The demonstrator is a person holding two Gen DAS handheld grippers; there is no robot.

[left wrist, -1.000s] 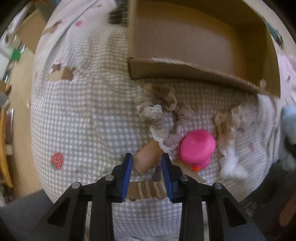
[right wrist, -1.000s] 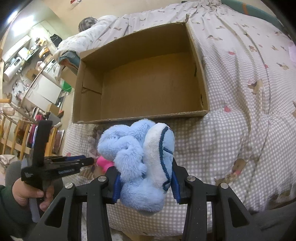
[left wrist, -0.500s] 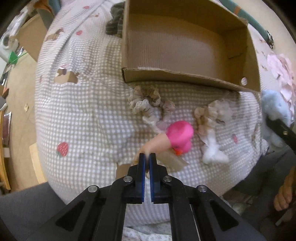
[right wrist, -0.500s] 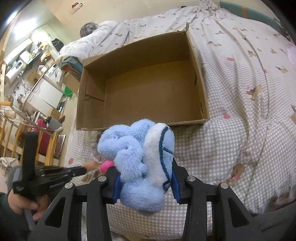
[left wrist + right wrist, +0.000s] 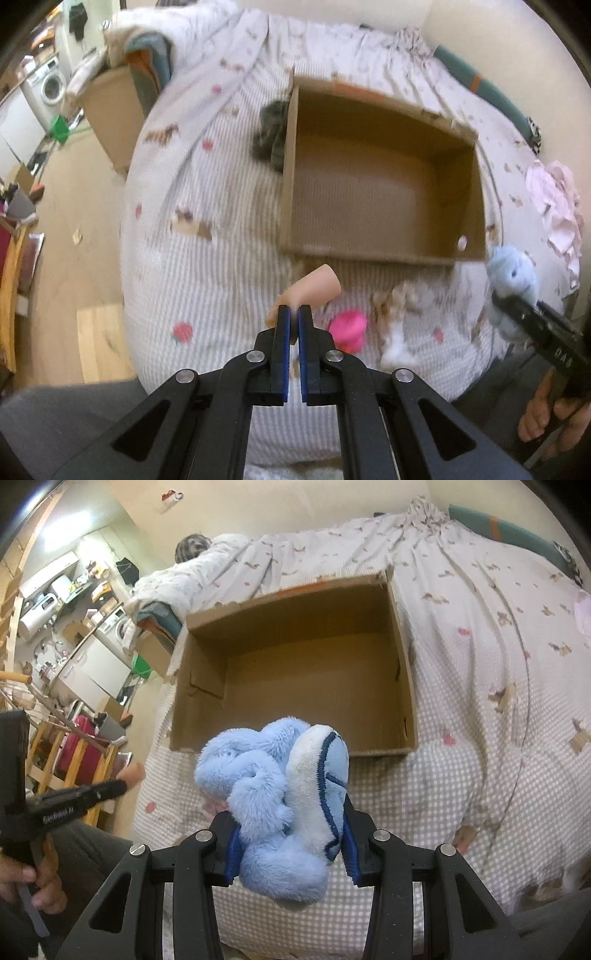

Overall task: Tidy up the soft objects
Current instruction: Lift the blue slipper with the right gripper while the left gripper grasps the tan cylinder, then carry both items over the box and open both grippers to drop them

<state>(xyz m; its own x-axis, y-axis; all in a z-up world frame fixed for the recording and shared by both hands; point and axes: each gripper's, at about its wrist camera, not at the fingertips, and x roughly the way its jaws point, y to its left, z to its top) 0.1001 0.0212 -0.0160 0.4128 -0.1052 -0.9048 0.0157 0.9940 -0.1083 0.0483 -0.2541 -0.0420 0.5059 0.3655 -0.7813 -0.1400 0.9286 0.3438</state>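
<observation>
My left gripper (image 5: pixel 291 314) is shut on a tan soft piece (image 5: pixel 314 288) and holds it above the checked bedspread, in front of the open cardboard box (image 5: pixel 384 254). A pink soft toy (image 5: pixel 349 328) and frilly beige and white cloth pieces (image 5: pixel 399 310) lie on the bed below. My right gripper (image 5: pixel 288 819) is shut on a fluffy blue plush (image 5: pixel 273 797), held in front of the box's near wall (image 5: pixel 376 751). The box shows nothing inside. The plush also shows at the right of the left wrist view (image 5: pixel 511 280).
A dark grey soft item (image 5: pixel 269 136) lies by the box's left wall. Pink cloth (image 5: pixel 557 210) lies at the bed's right. A second cardboard box (image 5: pixel 110 110) and a washing machine (image 5: pixel 48 86) stand to the left, past the bed's edge.
My left gripper closed on the tan piece and lifted it off the bed toward the box. My right gripper, holding the blue plush, rose slightly.
</observation>
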